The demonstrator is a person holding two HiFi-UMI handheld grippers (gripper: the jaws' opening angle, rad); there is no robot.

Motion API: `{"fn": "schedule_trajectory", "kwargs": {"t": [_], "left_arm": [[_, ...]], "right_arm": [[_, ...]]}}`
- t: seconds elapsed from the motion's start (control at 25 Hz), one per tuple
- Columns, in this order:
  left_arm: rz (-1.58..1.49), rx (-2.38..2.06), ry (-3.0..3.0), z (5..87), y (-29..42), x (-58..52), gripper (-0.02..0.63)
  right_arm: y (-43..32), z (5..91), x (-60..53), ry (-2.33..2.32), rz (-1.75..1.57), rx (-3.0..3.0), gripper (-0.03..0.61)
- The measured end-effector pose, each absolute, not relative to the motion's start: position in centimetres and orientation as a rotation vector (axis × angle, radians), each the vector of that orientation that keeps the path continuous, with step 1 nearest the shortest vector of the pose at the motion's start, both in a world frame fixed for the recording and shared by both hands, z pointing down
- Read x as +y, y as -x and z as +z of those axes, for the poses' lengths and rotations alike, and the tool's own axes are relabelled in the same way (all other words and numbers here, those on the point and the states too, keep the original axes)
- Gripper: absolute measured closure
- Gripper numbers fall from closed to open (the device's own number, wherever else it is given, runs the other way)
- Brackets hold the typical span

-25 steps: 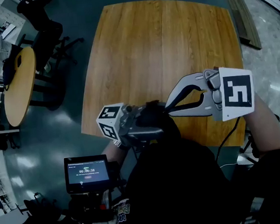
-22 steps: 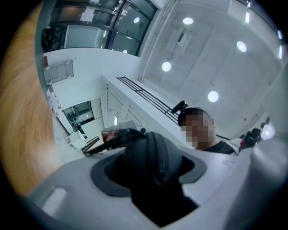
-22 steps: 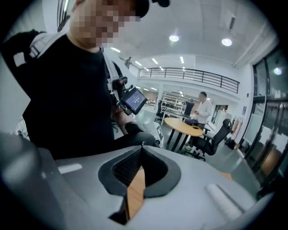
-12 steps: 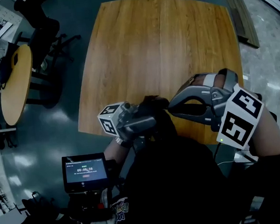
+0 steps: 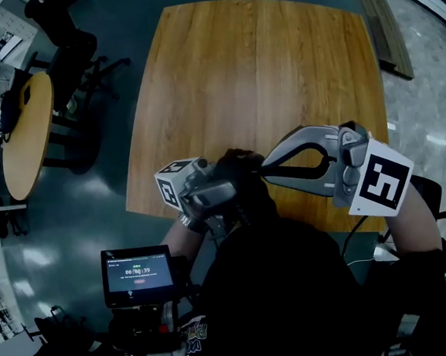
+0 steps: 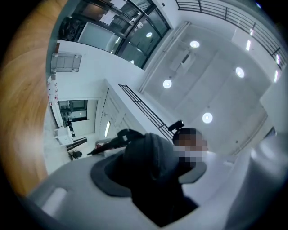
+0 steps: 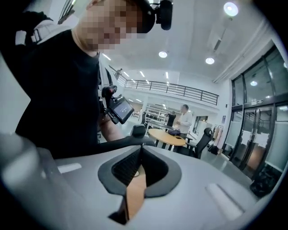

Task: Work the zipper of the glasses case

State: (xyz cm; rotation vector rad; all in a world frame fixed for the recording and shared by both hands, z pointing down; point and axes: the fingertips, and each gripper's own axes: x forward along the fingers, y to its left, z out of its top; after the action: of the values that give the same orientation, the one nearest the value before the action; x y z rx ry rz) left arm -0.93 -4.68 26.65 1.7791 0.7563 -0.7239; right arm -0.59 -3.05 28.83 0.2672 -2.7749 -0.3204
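A black glasses case [image 5: 243,181] is held in the air over the front edge of the wooden table [image 5: 260,69]. My left gripper [image 5: 236,194] clamps it from the left with its jaws spread wide. In the left gripper view the case [image 6: 150,157] fills the gap between the pads. My right gripper [image 5: 267,169] comes in from the right, its tips touching the case's upper right end. Its jaws [image 7: 139,155] are pressed together at the tip, where a thin black strip of the case [image 7: 121,143], apparently the zipper pull, meets them. The zipper track itself is hidden.
A round wooden table [image 5: 25,136] and dark chairs stand on the floor at the left. A small lit screen [image 5: 138,274] hangs at my chest. In the right gripper view a person in white [image 7: 184,119] stands behind another round table [image 7: 168,137].
The right gripper has dropped a little and rolled, so its marker cube sits lower and tilted, while its tips stay at the case. The left gripper and case shifted only slightly.
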Motion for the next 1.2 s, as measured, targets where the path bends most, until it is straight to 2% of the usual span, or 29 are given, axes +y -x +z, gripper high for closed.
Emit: {"fn": "schedule_trajectory", "kwargs": {"t": [0.24,0.4,0.76,1.2], "left_arm": [[-0.738,0.689,-1.786,26.8,0.5,-5.2,0.354],[-0.721,0.655,-1.797,27.6,0.1,-5.1,0.353],[-0.703,0.571,-1.884,28.3,0.0,-6.5,0.356],[-0.772,0.658,-1.725,26.8,0.6,-6.8,0.351]], "right_arm": [[0.6,29.0,-3.8,-0.44,-0.366,-2.779,0.555],[0.5,29.7,-4.1,-0.529,-0.422,-2.738,0.57],[-0.2,29.6,-4.3,-0.473,-0.606,-2.544,0.575],[0.5,28.2,-4.8,-0.567,-0.536,-2.683,0.57]]}}
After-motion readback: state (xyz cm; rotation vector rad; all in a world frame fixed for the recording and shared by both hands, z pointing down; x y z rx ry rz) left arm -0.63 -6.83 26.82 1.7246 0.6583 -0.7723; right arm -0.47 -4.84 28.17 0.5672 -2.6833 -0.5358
